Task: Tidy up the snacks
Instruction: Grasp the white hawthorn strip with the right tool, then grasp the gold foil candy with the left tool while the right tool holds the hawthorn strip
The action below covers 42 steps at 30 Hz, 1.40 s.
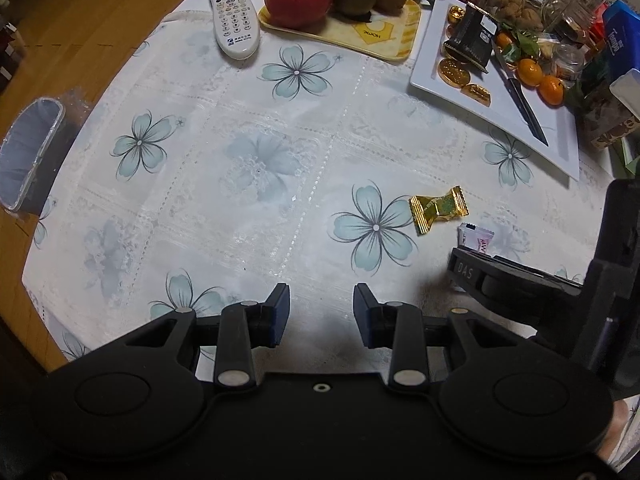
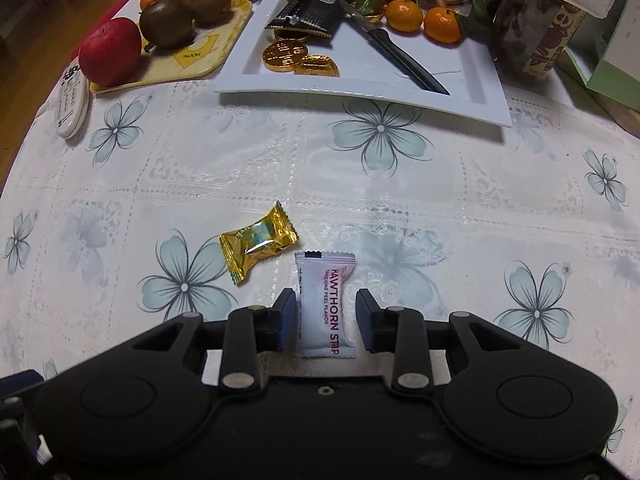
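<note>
Your right gripper (image 2: 324, 316) stands open around a white packet (image 2: 326, 304) printed "HAWTHORN STRIP, TANGERINE PEEL FLAVOR", which lies flat on the floral tablecloth (image 2: 460, 200) between the fingers, gripped by neither. Just to its far left lies a gold-wrapped candy (image 2: 258, 244). Your left gripper (image 1: 322, 316) is open too, over bare cloth. Farther off, the white rectangular plate (image 2: 360, 88) holds gold foil coins (image 2: 285, 55), a black snack pack (image 2: 310, 12) and a knife (image 2: 400, 56). The yellow tray (image 2: 192, 64) marked "HOME" carries an apple (image 2: 110, 50) and kiwis (image 2: 168, 22); a remote (image 2: 72, 100) lies left.
</note>
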Each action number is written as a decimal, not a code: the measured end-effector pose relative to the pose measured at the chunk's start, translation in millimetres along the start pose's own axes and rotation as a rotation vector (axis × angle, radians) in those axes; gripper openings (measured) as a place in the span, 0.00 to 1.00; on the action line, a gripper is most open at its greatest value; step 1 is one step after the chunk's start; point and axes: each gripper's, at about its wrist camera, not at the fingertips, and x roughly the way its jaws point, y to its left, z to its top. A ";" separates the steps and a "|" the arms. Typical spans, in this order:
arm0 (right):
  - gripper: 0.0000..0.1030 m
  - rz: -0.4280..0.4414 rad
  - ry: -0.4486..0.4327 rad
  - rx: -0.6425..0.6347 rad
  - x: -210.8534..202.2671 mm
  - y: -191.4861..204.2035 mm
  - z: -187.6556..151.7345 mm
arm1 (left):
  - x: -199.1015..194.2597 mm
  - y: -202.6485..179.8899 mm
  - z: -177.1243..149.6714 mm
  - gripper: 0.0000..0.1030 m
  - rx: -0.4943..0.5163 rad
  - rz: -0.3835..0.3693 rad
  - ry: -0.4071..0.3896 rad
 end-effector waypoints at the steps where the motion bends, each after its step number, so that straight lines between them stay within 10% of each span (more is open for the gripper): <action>1: 0.33 -0.003 0.010 0.001 1.8 -0.5 0.6 | 0.2 -0.5 0.0 0.43 0.000 -0.002 0.001; 19: 0.19 0.049 0.211 0.164 -40.5 -100.7 -58.4 | 11.5 -16.2 0.6 0.43 0.044 -0.082 -0.009; 42: 0.19 0.138 0.189 0.347 -108.7 -189.3 -88.9 | 68.3 -113.1 35.1 0.45 0.585 -0.043 -0.114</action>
